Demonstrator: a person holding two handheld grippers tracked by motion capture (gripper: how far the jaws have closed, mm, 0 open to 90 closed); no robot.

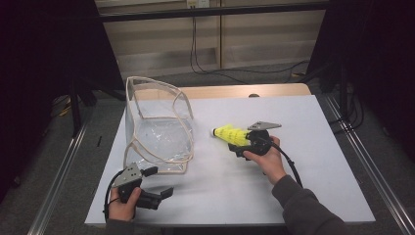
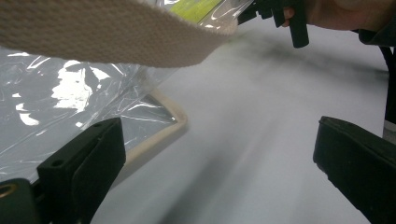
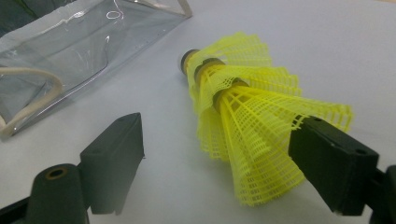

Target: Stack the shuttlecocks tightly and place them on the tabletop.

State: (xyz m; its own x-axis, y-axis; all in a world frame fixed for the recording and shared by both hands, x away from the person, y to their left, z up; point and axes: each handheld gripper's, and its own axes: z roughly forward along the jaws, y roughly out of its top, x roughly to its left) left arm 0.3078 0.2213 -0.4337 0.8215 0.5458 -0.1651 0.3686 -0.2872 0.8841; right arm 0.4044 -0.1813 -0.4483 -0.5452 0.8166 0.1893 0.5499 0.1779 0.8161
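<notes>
Nearest, at about seven o'clock on the white table [image 1: 313, 147], the person's left hand [image 1: 122, 205] rests low at the table's near edge, holding the left gripper [image 1: 159, 192] level with its nose toward three o'clock; its jaws stand wide with nothing between them. Toward the centre, the right forearm comes in from five o'clock, sleeve to the wrist, and the right hand [image 1: 264, 159] aims the right gripper [image 1: 235, 146] toward ten o'clock. Its jaws are spread wide around the flared end of the stack of yellow shuttlecocks [image 1: 230, 134], which lies on its side on the table, corks pointing toward ten o'clock. Farther off, at ten o'clock, the clear bag [image 1: 156, 122] with cream trim stands open.
</notes>
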